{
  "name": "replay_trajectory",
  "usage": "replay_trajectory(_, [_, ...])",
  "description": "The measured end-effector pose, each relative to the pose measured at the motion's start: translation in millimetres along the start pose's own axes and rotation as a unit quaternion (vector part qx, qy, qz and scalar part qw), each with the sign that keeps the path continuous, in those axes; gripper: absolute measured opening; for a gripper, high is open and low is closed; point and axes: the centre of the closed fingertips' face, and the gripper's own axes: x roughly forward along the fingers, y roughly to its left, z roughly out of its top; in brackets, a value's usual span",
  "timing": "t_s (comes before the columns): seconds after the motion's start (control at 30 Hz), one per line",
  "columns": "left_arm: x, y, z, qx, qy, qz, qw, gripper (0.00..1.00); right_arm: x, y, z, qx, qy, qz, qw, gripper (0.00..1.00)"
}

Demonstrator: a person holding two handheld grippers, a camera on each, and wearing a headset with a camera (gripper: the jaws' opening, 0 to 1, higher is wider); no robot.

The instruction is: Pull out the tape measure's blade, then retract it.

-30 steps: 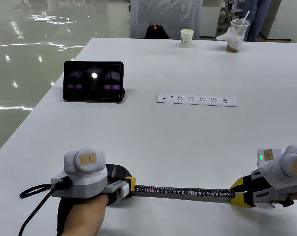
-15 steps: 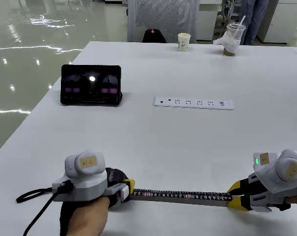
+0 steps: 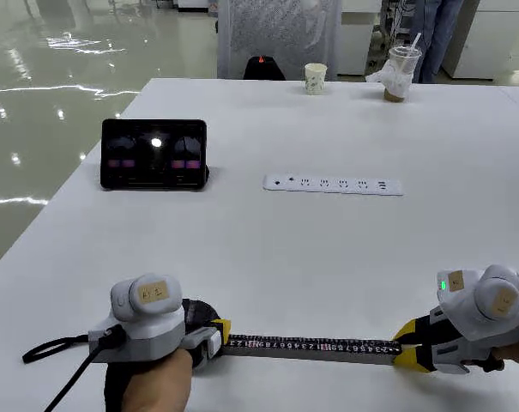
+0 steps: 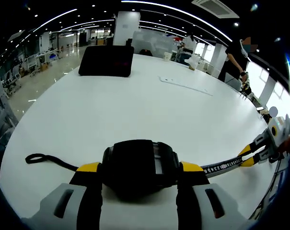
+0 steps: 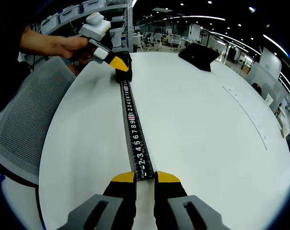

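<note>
Blade (image 5: 133, 129) is lying stretched flat along the person's side of the worktop (image 3: 328, 249), running from the tape measure's case (image 4: 140, 153) to the right hand-held gripper (image 5: 145, 178). The left hand-held gripper (image 4: 140, 167) is clamping the black case from both sides, its yellow tips pressing against the body while the case is resting on the worktop. The wrist strap (image 4: 39, 158) is trailing loose to one side. The right hand-held gripper is pinching the blade's tip, its jaws closed nearly together on the thin strip.

By my reading, the pull-out is looking largely done and the retraction is coming next. The blade is likely behaving as thin, springy steel: stiff along its curve, ready to buckle if twisted, and slick between the pads, so the hold is sitting best at the very end. The case is looking compact and hard, suiting a firm side grip. The spring is probably pulling inward, so a sudden release is risking whip-back.
</note>
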Motion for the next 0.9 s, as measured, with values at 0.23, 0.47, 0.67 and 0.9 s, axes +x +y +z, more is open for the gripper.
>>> replay_trajectory(0.23, [-0.6,0.5,0.1,0.0,-0.011,-0.01,0.9999,0.56,0.4,-0.4,0.3,0.004,-0.003,0.001,1.0,0.1])
replay_trajectory(0.47, [0.1,0.5,-0.3,0.0,-0.004,-0.011,0.9999,0.56,0.7,-0.5,0.2,0.006,-0.004,-0.001,1.0,0.1])
replay_trajectory(0.67, [0.3,0.5,-0.5,-0.002,-0.001,-0.013,0.9999,0.56,1.1,-0.5,0.4,0.008,-0.001,-0.001,1.0,0.1])
replay_trajectory(0.9, [-0.6,0.7,-0.1,-0.008,-0.003,-0.016,0.9998,0.56,3.9,1.8,4.5,0.0,0.001,0.005,1.0,0.1])
